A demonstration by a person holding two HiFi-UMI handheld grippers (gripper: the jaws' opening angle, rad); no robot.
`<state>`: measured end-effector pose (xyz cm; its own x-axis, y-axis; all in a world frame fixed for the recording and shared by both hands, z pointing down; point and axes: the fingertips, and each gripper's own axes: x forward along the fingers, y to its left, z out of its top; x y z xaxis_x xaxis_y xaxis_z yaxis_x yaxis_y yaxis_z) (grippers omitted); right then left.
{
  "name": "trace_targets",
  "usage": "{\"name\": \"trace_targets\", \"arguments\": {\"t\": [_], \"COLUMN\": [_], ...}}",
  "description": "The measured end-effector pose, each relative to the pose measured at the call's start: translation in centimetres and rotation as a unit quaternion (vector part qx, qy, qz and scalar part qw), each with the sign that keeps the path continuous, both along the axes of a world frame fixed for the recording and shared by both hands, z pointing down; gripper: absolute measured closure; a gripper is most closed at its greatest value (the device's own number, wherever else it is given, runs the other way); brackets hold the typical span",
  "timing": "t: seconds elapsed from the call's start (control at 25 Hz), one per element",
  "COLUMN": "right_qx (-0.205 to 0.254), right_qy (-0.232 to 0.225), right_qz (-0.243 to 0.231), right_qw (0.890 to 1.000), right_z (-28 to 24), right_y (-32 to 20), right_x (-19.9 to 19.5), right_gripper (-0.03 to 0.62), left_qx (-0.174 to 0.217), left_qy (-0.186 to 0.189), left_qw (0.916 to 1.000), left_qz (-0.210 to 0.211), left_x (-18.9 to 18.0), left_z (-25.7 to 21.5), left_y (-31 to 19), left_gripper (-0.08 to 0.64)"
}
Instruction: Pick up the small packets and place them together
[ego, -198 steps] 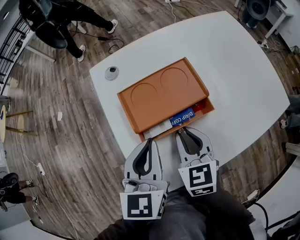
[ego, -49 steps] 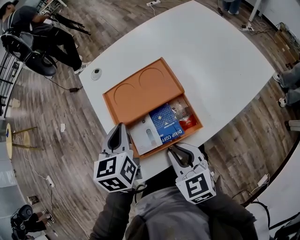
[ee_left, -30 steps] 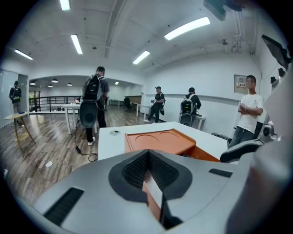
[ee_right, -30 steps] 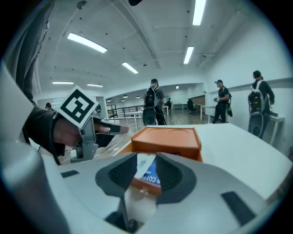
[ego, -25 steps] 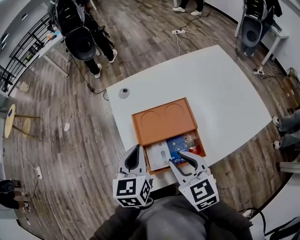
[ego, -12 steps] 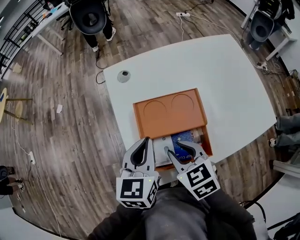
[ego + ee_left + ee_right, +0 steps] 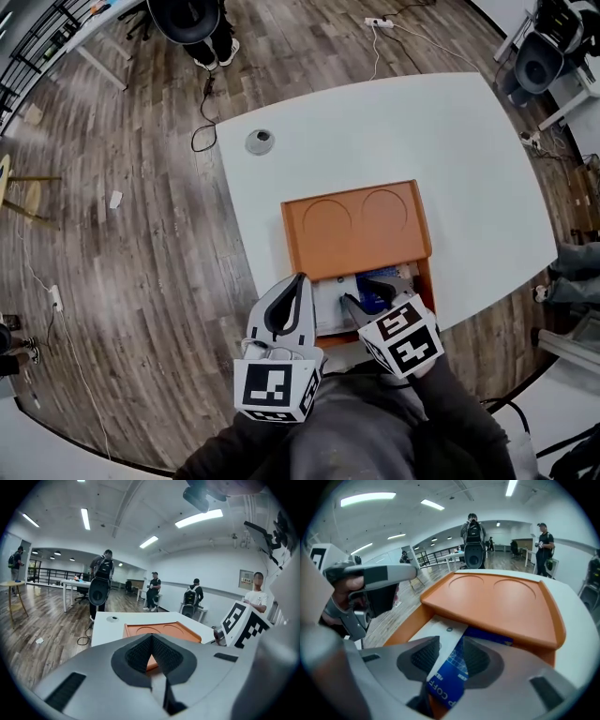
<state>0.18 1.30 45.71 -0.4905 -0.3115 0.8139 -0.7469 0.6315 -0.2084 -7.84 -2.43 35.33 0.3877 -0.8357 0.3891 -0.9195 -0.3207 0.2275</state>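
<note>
Where the packets lie: inside the open near compartment of the orange tray (image 7: 289, 246), at the near lip of its cover panel (image 7: 356, 225).
Orange tray: rests on the white surface (image 7: 441, 131), at the middle of the near edge.
Cover panel: carries two shallow round recesses side by side and hides the far part of the tray.
White packet (image 7: 440, 634): flat in the compartment, toward the tray's near left corner.
Blue packet (image 7: 449, 679): just beside the white packet on its right, meeting it along a slanted edge. Which one lies on top cannot be told. White lettering shows at its near end, and its far end runs under the cover panel.
Right gripper (image 7: 450, 656): tilted steeply down into the compartment. Its fingers (image 7: 423, 657) are spread and have just been opening a little further. The line where the two packets meet lies in the gap, and the pads press on neither packet.
Left gripper (image 7: 151, 637): held at the near edge of the surface, by the tray's left wall, pointing toward the tray. Fingers pressed together at the tips, with nothing between them.
Disc (image 7: 260, 142): small, round, grey, near the far left corner of the surface, well apart from the tray.
Surroundings: wood floor (image 7: 112, 187) on all sides of the surface.
</note>
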Motion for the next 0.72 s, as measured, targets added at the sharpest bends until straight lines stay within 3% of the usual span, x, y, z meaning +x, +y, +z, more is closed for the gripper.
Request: {"name": "trace_targets", "arguments": {"t": [0.24,0.32,0.36,0.4,0.72], "right_qx": [-0.024,-0.018,-0.014,-0.01,0.025], "right_qy": [0.054,0.057,0.058,0.057,0.018], "right_qz": [-0.055,-0.057,-0.058,-0.06,-0.058], "right_qw": [0.997,0.997,0.997,0.997,0.998], "right_z": [2.1,2.1,2.1,2.0,-0.1], "right_y": [0.9,0.7,0.6,0.6,0.7], "right_x": [-0.8,-0.6,-0.5,-0.4,-0.7], "right_gripper": [0.449,0.493,0.563,0.588,0.589], "left_qx": [-0.006,-0.008,-0.009,-0.009,-0.004], "left_qy": [0.0,0.001,0.001,0.002,-0.001], "left_qw": [0.9999,0.9998,0.9998,0.9998,0.9999], "left_qz": [-0.013,-0.016,-0.016,-0.016,-0.013], "left_x": [-1.3,-1.4,-1.4,-1.4,-1.2], "left_z": [0.7,0.8,0.9,1.0,0.5], "left_y": [0.0,0.1,0.2,0.2,0.4], "left_gripper": [0.565,0.565,0.565,0.565,0.565]}}
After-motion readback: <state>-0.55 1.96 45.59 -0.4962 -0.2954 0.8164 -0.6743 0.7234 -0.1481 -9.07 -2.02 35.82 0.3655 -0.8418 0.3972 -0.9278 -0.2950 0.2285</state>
